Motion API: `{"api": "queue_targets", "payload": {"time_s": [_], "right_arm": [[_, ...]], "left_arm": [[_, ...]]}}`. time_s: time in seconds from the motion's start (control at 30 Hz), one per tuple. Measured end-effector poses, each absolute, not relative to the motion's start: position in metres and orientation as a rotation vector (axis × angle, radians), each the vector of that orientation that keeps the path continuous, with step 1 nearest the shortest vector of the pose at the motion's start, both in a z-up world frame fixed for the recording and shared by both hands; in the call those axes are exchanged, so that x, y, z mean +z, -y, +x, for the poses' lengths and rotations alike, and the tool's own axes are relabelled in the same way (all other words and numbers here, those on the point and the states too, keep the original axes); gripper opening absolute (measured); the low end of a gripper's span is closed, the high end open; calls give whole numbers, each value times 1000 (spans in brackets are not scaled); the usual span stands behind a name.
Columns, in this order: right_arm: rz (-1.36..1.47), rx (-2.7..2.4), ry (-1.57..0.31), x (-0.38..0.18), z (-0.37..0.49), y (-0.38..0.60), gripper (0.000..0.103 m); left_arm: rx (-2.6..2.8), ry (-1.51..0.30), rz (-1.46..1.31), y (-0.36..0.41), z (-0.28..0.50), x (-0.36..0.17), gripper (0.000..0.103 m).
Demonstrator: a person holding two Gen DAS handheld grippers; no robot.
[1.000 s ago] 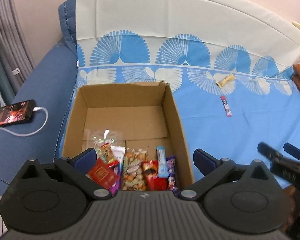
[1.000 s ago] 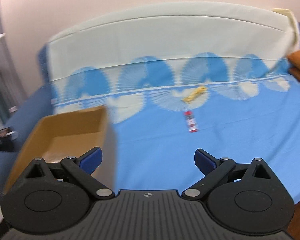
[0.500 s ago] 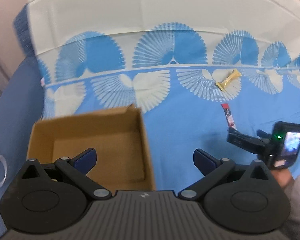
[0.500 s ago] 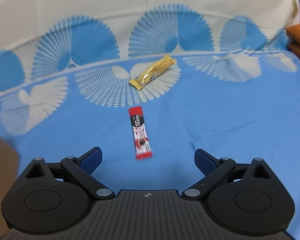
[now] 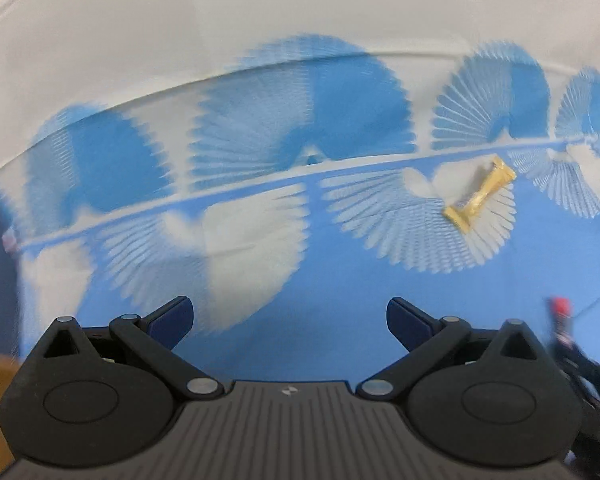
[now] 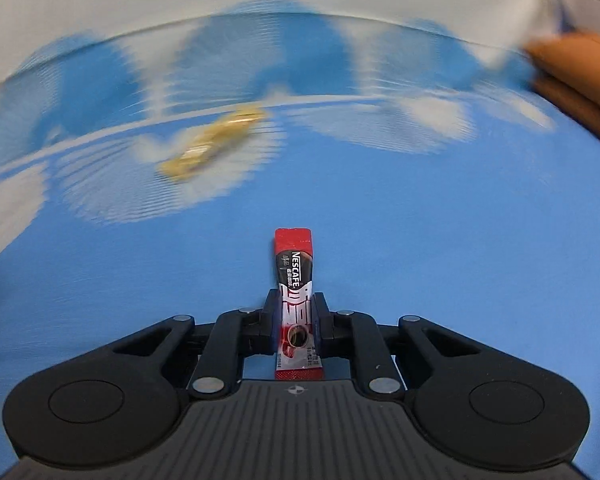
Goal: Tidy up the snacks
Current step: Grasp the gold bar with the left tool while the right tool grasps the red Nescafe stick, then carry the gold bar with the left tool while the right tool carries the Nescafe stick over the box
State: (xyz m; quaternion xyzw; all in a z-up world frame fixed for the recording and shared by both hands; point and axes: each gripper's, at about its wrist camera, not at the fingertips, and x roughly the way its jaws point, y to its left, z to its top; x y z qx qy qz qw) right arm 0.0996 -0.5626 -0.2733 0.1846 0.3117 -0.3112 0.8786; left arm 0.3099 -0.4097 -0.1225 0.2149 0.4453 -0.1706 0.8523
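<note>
On the blue fan-patterned bedsheet (image 6: 420,240), my right hand-held gripper (image 6: 296,316) is closing, pads pressing the red Nescafé coffee stick sachet (image 6: 294,276). At ten o'clock lies a golden foil-wrapped snack bar (image 6: 212,144). My left hand-held gripper (image 5: 290,316) stands apart, empty.

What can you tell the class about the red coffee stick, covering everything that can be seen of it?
The coffee stick is a slim, flat, glossy packet, red at both ends with a dark band reading NESCAFE, white lettering and a pictured cup. It points straight away from the camera above the blue bedsheet. The right gripper is closing on it, its fingers against both long edges, near the middle. The far half sticks out free.
</note>
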Motion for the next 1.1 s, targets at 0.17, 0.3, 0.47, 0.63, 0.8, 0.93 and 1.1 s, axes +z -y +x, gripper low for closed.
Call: {"api": "queue_targets", "payload": {"time_s": [0.17, 0.3, 0.47, 0.63, 0.8, 0.93, 1.1], "right_arm": [[430, -737, -664, -282, 61, 587, 19], [424, -723, -648, -287, 57, 589, 20], [424, -724, -623, -289, 53, 591, 24], [397, -726, -598, -291, 51, 587, 24], [446, -731, -590, -284, 42, 589, 20], [480, -721, -549, -260, 24, 580, 20], [491, -667, -521, -216, -5, 546, 20]], "left_arm": [[-572, -905, 639, 515, 327, -180, 103], [-611, -940, 778, 585, 350, -224, 103], [-579, -903, 771, 619, 374, -244, 103], [-618, -920, 669, 615, 380, -246, 11], [-620, -913, 620, 583, 362, -220, 12], [-662, -892, 566, 542, 328, -174, 12], [-688, -863, 565, 490, 261, -118, 12]]}}
